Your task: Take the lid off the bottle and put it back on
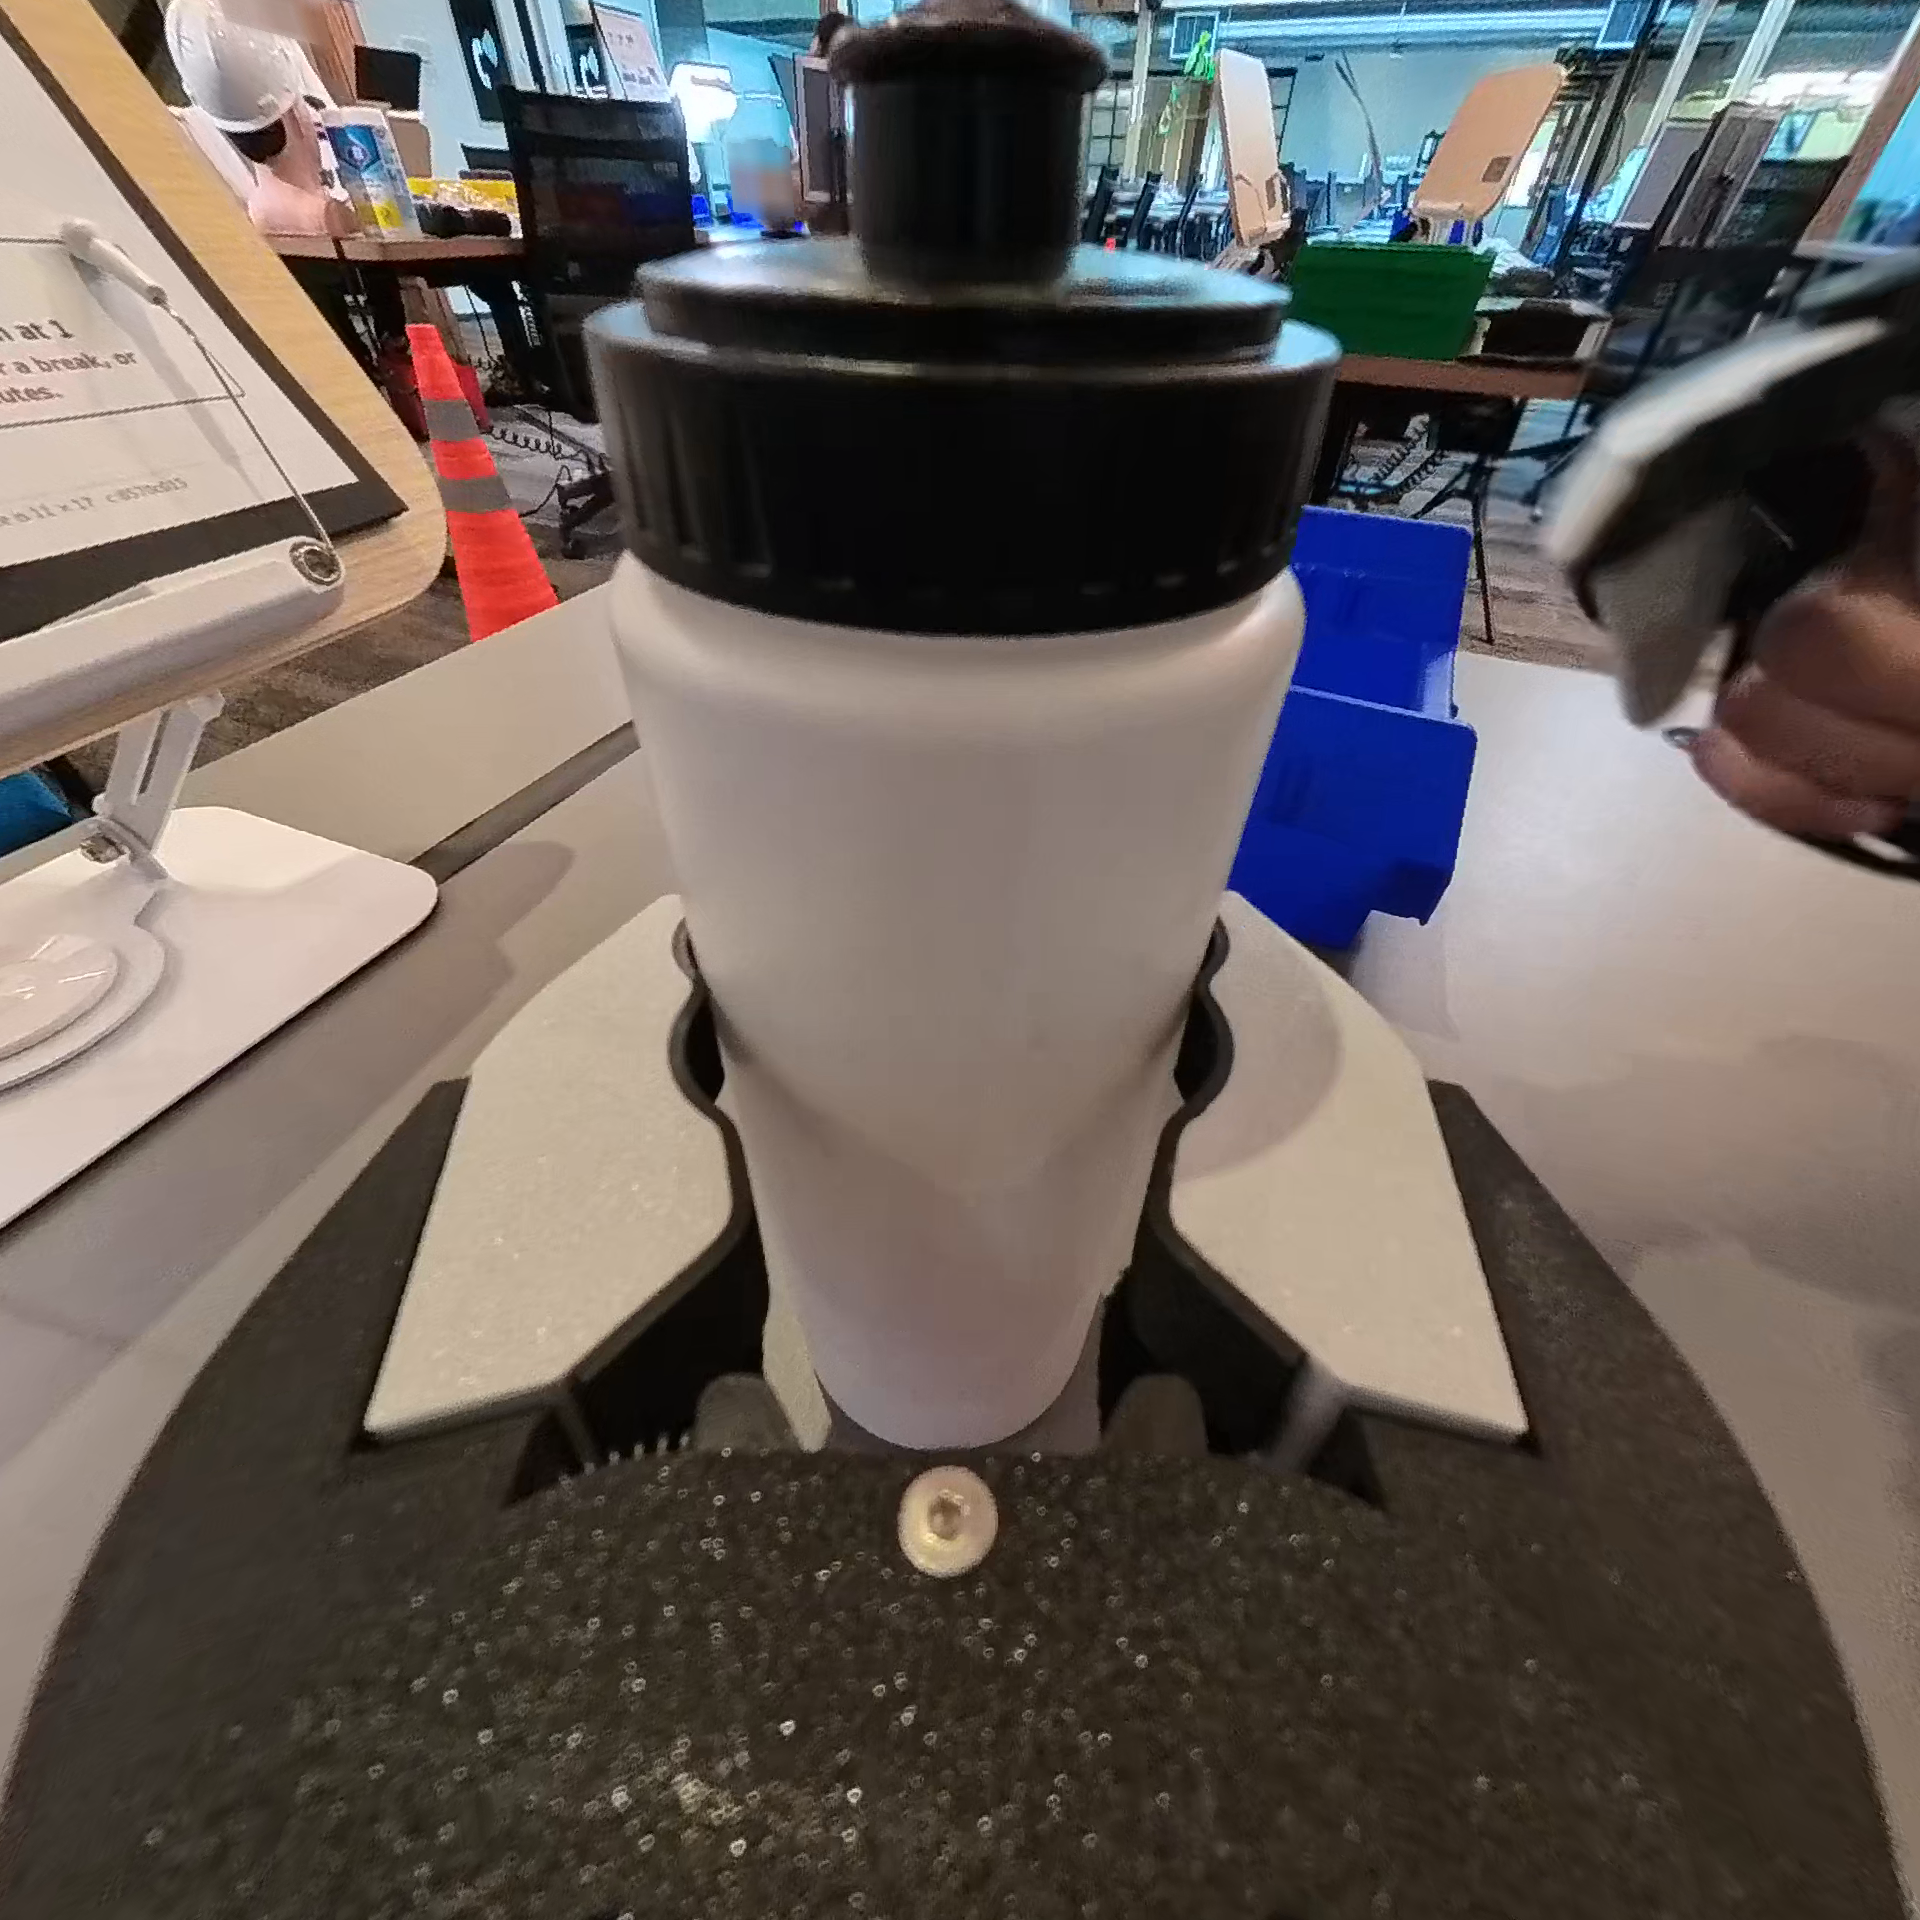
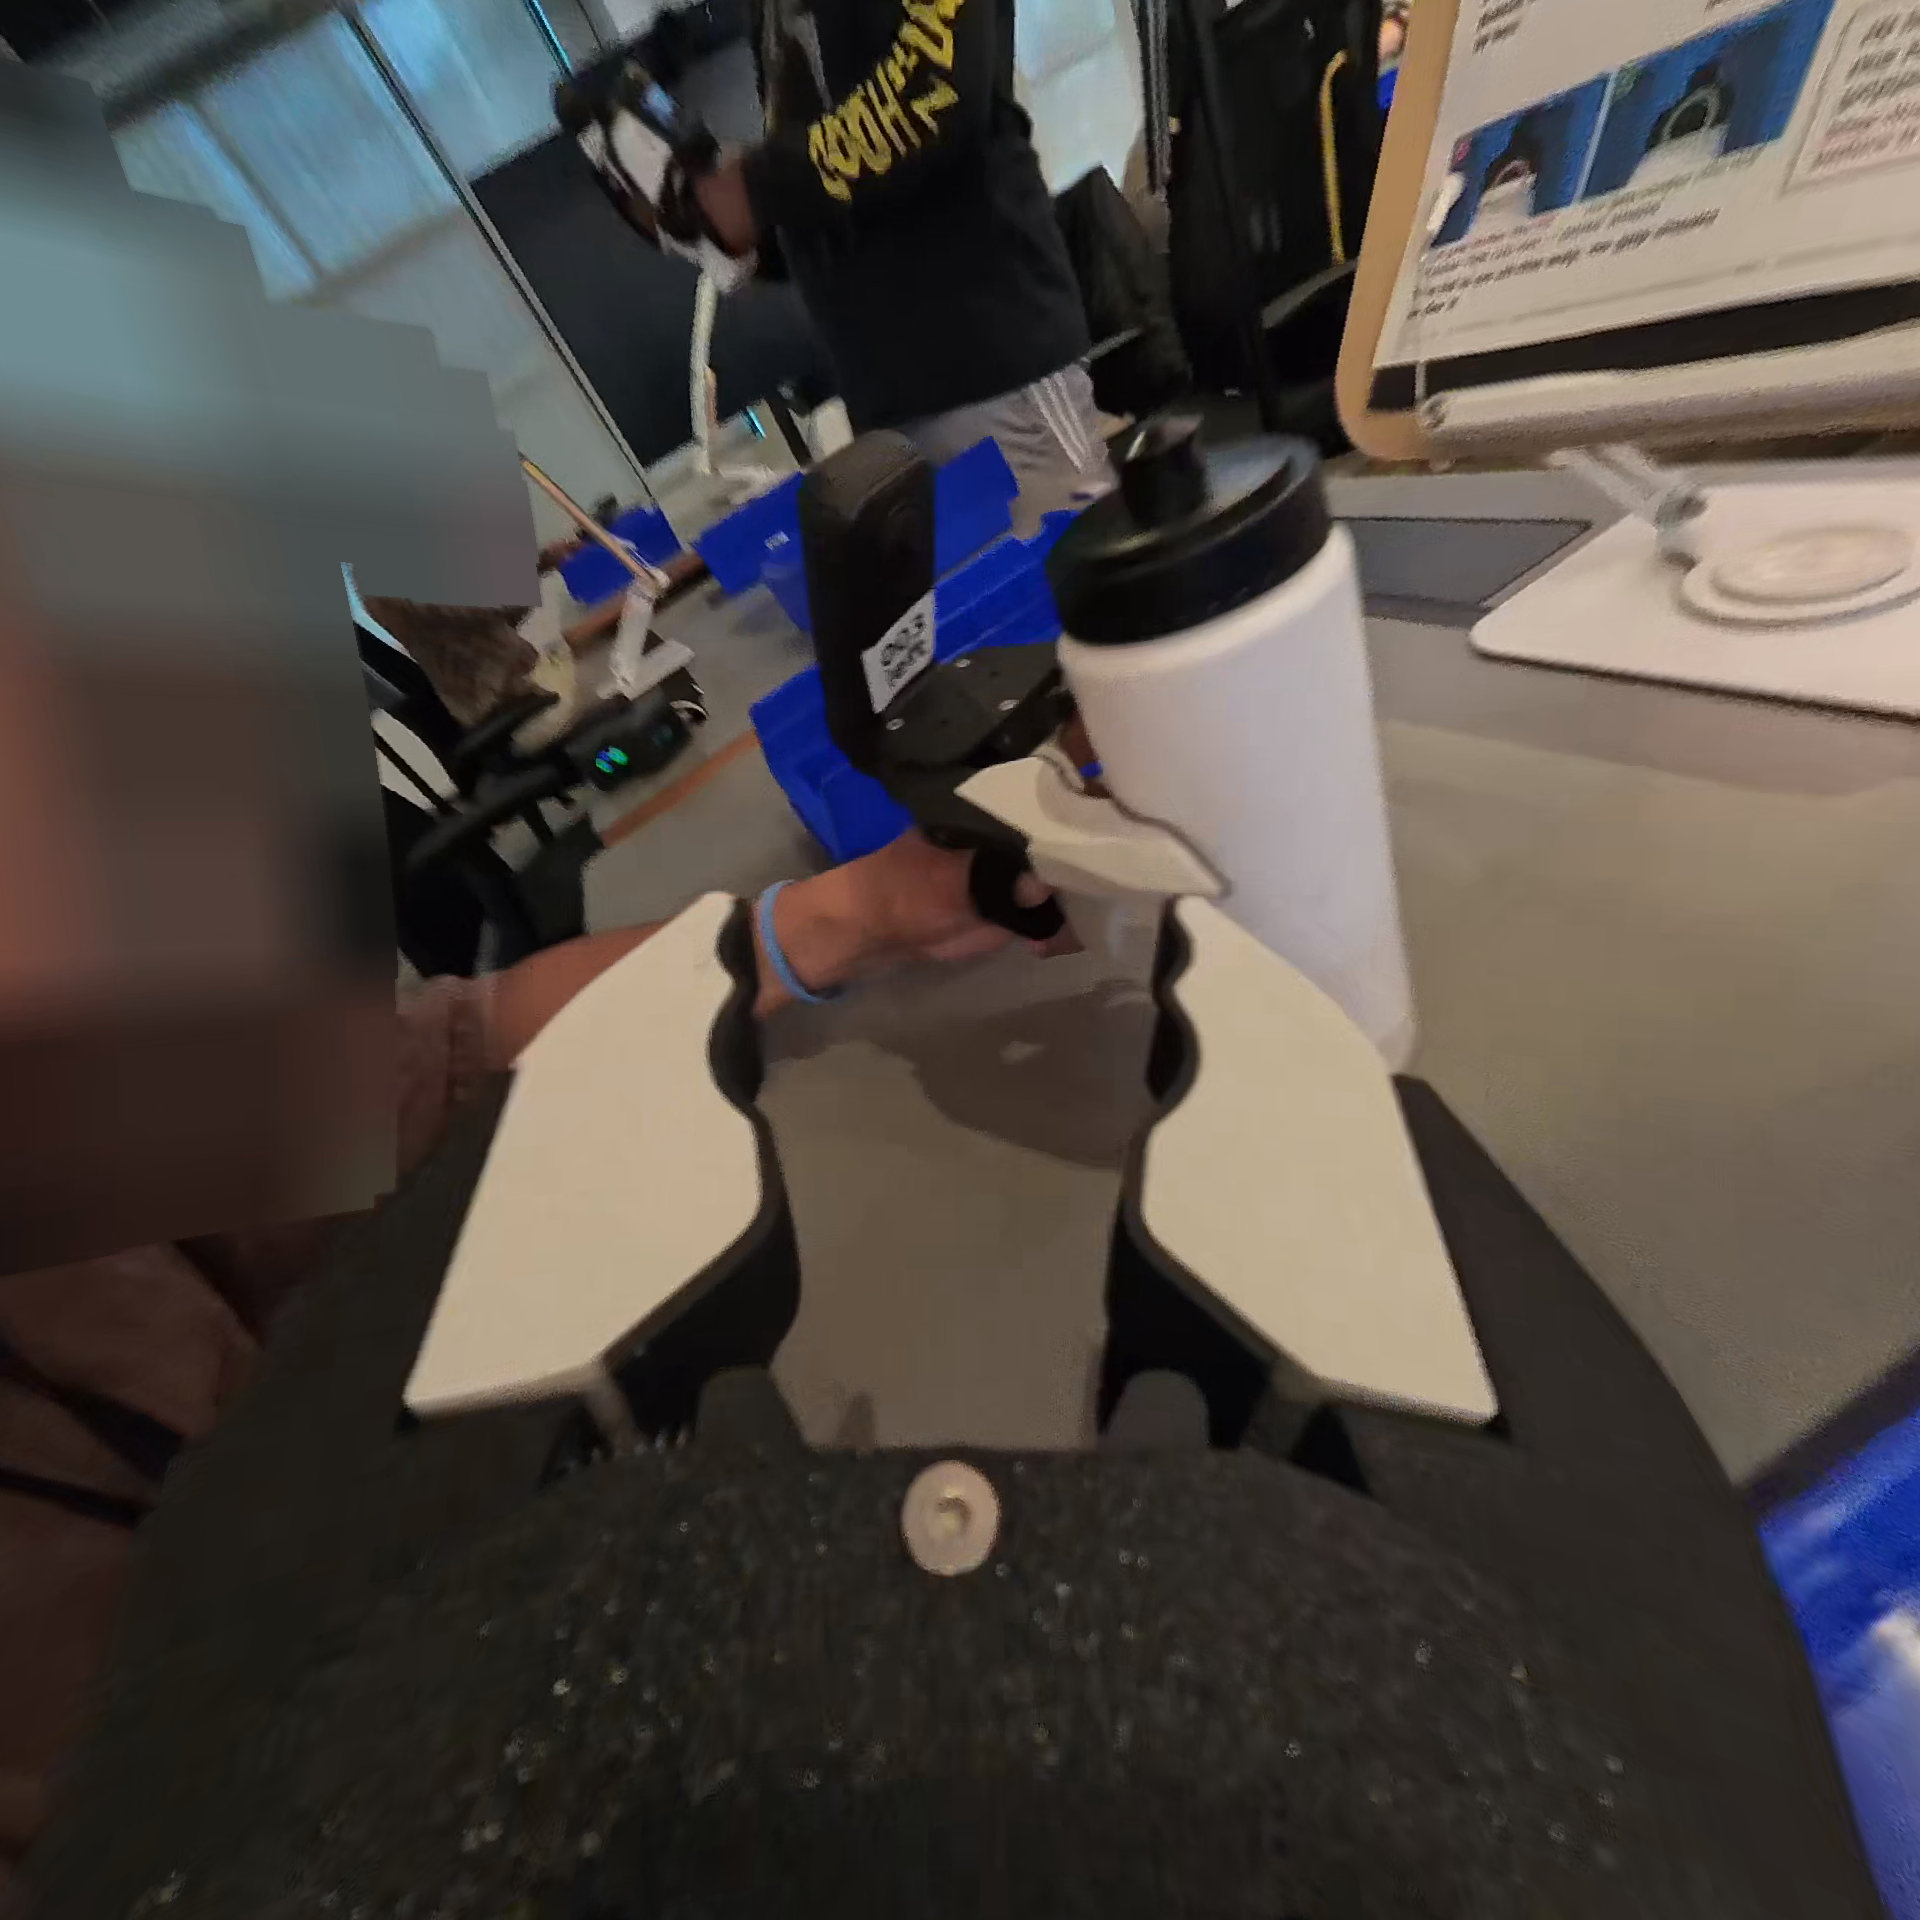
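A white bottle [image 1: 956, 883] with a black screw lid [image 1: 961, 457] and spout stands upright between my left gripper's [image 1: 951, 935] fingers. Both pads press on its sides, low on the body. The lid sits on the bottle. The right wrist view shows the same bottle [image 2: 1247, 779] and lid [image 2: 1184, 551], with one left finger [image 2: 1101, 842] against its side. My right gripper [image 2: 951, 914] is open and empty over the grey table [image 2: 1610, 935], a little short of the bottle. It also shows in the left wrist view [image 1: 1714, 540], at the right edge.
A blue bin [image 1: 1361, 727] stands right behind the bottle. A white tablet stand [image 1: 208, 935] with an instruction board is at the left. An orange cone [image 1: 478, 499] stands beyond the table. More blue bins [image 2: 831, 748] and a person [image 2: 914, 208] are farther off.
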`<control>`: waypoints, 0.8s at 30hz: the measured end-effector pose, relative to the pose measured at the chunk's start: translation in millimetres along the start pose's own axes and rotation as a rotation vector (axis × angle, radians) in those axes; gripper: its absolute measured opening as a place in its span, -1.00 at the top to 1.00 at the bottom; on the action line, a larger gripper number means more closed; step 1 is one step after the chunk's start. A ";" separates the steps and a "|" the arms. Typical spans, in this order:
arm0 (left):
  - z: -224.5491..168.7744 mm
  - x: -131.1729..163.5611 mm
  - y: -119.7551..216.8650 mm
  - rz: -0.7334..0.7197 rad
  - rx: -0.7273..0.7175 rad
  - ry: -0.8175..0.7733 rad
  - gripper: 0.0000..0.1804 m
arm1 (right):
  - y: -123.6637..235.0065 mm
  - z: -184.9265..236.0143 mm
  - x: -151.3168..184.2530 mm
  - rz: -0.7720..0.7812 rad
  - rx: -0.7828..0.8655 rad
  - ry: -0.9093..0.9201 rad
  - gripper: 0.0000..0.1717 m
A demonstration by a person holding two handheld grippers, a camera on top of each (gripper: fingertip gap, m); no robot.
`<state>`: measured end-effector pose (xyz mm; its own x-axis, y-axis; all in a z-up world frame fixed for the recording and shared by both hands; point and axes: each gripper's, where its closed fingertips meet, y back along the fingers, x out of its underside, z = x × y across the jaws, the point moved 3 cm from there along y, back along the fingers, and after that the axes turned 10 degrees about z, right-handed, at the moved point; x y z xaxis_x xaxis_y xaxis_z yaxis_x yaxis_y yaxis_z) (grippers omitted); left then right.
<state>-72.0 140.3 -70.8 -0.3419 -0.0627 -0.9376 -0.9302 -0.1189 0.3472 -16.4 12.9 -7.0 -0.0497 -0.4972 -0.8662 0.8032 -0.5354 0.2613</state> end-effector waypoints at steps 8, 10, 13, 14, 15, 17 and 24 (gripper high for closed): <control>-10.4 4.3 3.2 0.005 0.072 0.032 -0.26 | -16.6 12.7 54.4 -0.134 0.125 -0.035 0.01; -7.2 -5.7 12.0 -0.025 0.028 0.029 -0.35 | -17.9 12.6 63.9 -0.129 0.158 -0.015 -0.01; -4.7 -27.7 34.1 -0.108 -0.002 0.168 -0.33 | -15.0 14.7 77.7 -0.074 0.198 0.018 -0.03; -5.9 -30.3 43.4 -0.114 -0.029 0.215 -0.31 | -12.3 15.3 80.7 -0.070 0.215 0.040 -0.04; -8.1 -28.8 53.9 -0.106 -0.076 0.247 -0.26 | -8.7 15.0 82.8 -0.076 0.237 0.055 -0.03; -19.0 -14.4 77.1 -0.071 -0.182 0.287 -0.18 | -2.7 15.0 86.7 -0.090 0.252 0.050 -0.02; -77.6 96.0 174.3 0.115 -0.648 0.368 0.17 | 15.4 7.1 98.6 -0.133 0.406 0.056 -0.01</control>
<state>-256.7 36.6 -99.0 -0.2593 -0.4237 -0.8679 -0.5879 -0.6437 0.4899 -13.1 -49.2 -85.3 -0.0960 -0.3740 -0.9224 0.4923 -0.8233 0.2826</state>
